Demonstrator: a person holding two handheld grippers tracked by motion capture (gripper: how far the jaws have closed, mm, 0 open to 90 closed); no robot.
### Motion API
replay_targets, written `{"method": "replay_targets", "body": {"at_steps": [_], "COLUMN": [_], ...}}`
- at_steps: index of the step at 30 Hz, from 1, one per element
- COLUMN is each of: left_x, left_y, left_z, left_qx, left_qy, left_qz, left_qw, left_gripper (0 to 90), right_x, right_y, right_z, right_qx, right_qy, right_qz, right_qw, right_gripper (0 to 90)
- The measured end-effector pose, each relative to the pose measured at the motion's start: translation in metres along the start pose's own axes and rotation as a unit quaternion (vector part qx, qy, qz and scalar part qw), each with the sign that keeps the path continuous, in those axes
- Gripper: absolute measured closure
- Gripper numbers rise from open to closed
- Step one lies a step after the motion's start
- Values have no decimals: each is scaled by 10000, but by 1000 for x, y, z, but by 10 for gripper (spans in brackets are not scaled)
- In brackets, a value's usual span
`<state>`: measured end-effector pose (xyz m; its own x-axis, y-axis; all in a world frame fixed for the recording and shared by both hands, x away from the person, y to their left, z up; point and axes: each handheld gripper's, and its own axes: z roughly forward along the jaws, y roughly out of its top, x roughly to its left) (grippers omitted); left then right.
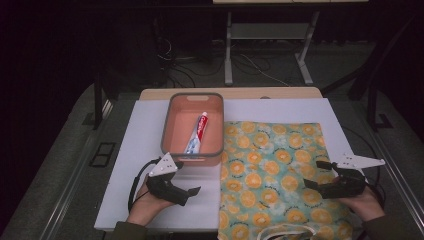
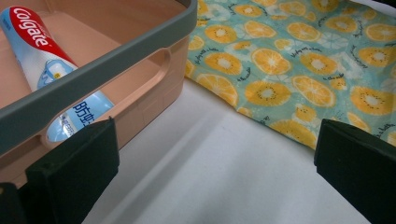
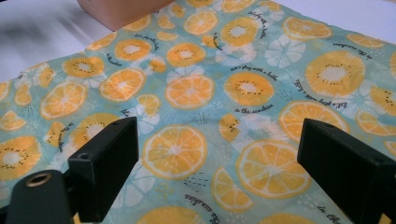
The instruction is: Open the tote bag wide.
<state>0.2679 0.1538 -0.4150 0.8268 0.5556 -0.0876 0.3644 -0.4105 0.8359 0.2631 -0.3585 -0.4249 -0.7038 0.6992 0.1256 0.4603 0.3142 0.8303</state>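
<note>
hovering at lower left of the high view, the left claw [image 1: 189,186] gapes empty just below the pink basket [image 1: 169,125] holding the toothpaste [image 1: 197,133]; at lower right, the right claw [image 1: 317,174] gapes over the orange-print cloth [image 1: 270,165].

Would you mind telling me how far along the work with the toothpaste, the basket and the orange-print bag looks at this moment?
Done, apparently: the toothpaste tube lies inside the pink basket. In hand: nothing. The left hand-held gripper is open beside the basket's near wall, and the right hand-held gripper is open over the orange-print bag, which lies flat. Probably left: handling the bag, which neither gripper has gripped yet.
</note>
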Motion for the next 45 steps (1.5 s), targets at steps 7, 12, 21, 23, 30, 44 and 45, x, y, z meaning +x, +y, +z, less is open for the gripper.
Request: {"method": "replay_targets", "body": {"at_steps": [7, 12, 21, 23, 30, 44, 45], "left_x": [-3, -7, -13, -18, -23, -40, -40], "left_y": [0, 2, 3, 5, 8, 11, 11], "left_z": [0, 3, 15, 24, 40, 79, 79], "left_qx": [30, 77, 171, 221, 401, 802, 802], "left_qy": [0, -68, -234, -288, -335, -690, -690], "left_qz": [15, 57, 83, 122, 198, 251, 251], "left_qw": [10000, 9999, 9995, 9993, 9984, 9941, 9941], "left_gripper": [0, 4, 143, 155, 234, 318, 319], "right_x": [0, 1, 1, 1, 0, 1, 1], "right_y": [0, 0, 0, -1, -1, -1, -1], "right_z": [0, 1, 2, 2, 3, 4, 4], "right_qx": [1, 11, 56, 72, 95, 112, 115], "right_qy": [45, 41, 52, 50, 48, 41, 44], "right_qz": [-32, -40, -25, -37, -37, -40, -41], "right_qw": [10000, 10000, 10000, 10000, 9999, 9999, 9999], "right_gripper": [123, 123, 124, 124, 124, 123, 124]}}
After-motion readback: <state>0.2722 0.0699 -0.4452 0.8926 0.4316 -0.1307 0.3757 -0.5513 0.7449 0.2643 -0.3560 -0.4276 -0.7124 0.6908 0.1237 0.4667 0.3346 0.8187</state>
